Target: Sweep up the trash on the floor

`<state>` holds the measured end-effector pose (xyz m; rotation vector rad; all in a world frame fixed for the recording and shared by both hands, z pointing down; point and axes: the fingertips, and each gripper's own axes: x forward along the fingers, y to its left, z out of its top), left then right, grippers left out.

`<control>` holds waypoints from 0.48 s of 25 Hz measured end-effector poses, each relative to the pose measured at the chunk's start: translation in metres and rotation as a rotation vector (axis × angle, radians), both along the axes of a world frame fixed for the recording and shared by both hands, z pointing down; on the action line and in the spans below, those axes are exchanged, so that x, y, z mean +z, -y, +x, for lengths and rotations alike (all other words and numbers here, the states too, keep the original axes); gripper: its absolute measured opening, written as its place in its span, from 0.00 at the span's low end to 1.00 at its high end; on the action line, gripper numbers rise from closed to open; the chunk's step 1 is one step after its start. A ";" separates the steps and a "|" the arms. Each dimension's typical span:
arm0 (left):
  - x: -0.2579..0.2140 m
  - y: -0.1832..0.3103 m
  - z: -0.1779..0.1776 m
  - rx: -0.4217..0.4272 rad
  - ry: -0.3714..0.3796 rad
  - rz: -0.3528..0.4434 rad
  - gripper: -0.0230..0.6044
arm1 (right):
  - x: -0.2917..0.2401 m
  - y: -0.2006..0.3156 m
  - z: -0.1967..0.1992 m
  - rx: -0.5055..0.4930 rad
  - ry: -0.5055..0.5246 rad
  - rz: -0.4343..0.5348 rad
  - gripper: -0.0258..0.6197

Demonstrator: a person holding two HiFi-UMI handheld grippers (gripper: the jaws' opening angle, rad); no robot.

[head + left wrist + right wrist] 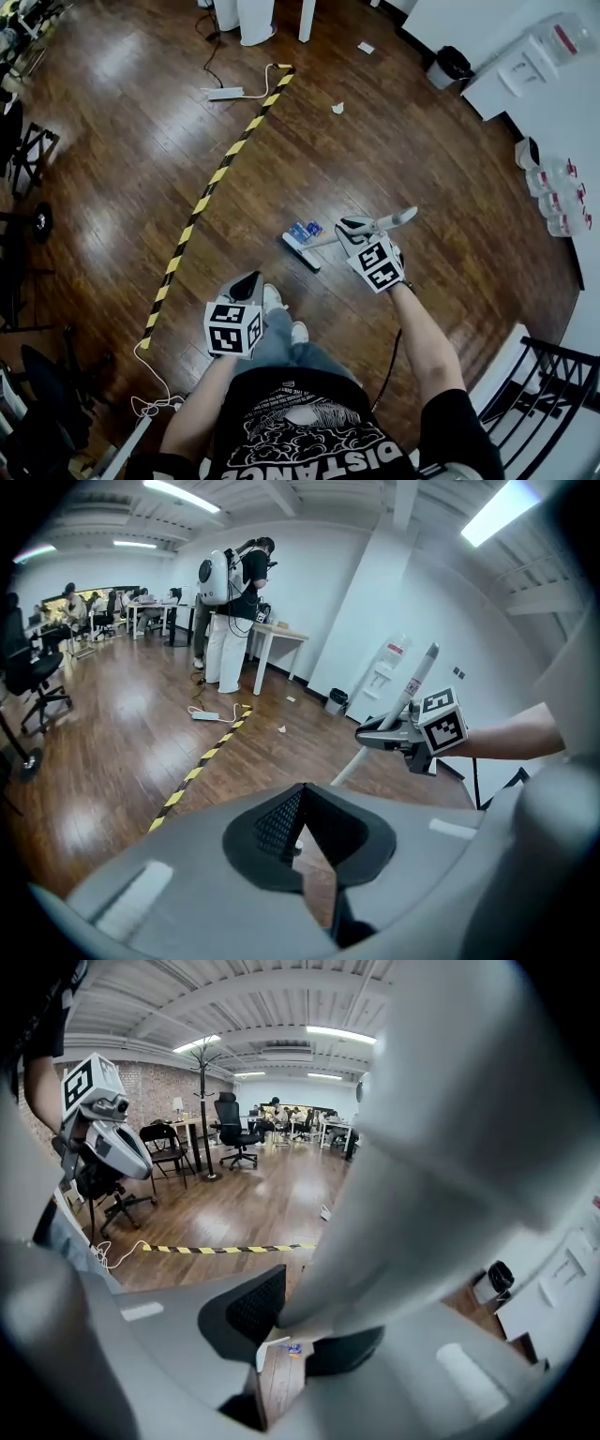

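My right gripper (354, 226) is shut on the white broom handle (400, 218). The handle slants down to the broom head (302, 251) on the wood floor. A small blue wrapper (305, 229) lies right beside the head on its far side. Further off lie a white paper scrap (337, 108) and another scrap (366, 47). In the right gripper view the handle (422, 1147) fills the space between the jaws, with the blue wrapper (293, 1348) below. My left gripper (247, 283) hangs near my feet, shut and holding nothing. The left gripper view shows its pads (281, 822) meeting at their tips.
A yellow-black striped strip (216, 178) runs diagonally across the floor on the left. A power strip (225, 93) with cable lies at its far end. A black bin (452, 64) and white counter (548, 94) stand at the right, office chairs (23, 150) at the left, a black railing (544, 394) behind me.
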<state>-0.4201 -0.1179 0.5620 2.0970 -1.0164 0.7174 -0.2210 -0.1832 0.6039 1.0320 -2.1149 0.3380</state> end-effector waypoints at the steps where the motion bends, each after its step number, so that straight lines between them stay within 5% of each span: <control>1: 0.000 0.004 0.004 0.011 -0.007 0.000 0.05 | -0.001 0.001 -0.002 0.009 0.007 -0.006 0.12; 12: -0.013 0.034 0.059 0.132 -0.082 0.011 0.05 | -0.052 -0.014 0.028 0.252 0.162 -0.042 0.11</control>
